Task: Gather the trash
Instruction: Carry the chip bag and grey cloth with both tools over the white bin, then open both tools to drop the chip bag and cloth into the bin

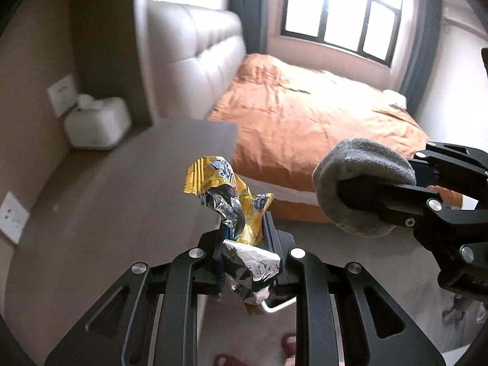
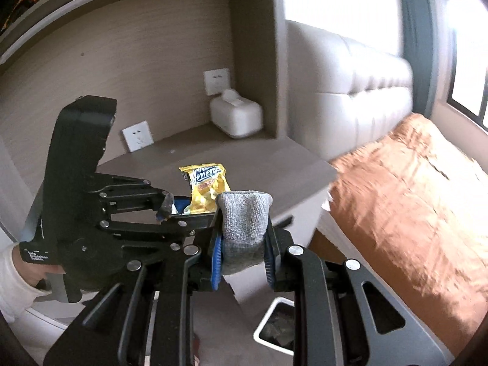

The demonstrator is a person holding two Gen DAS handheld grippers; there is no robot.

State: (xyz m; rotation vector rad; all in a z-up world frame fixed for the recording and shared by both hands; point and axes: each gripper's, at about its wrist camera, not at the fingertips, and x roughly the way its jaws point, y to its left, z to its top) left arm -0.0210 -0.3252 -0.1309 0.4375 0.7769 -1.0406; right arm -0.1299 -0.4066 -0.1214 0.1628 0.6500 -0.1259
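Crumpled yellow wrapper [image 1: 235, 213] sits pinched upright in the left claw [image 1: 244, 244]; beside it the right claw [image 2: 244, 244] clamps a grey sock [image 2: 244, 228]. Below and just ahead of the right claw stands the white bin [image 2: 274, 308], nearer that hand.

Trash bin [image 2: 276, 324] half behind gripper links — wrapper [image 1: 231, 195] lettering blurred, unreadable

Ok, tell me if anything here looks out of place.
The right gripper is shut on a grey sock, odd for trash collecting. The left gripper holds a crumpled yellow wrapper, as expected. Nothing looks spilled or broken.
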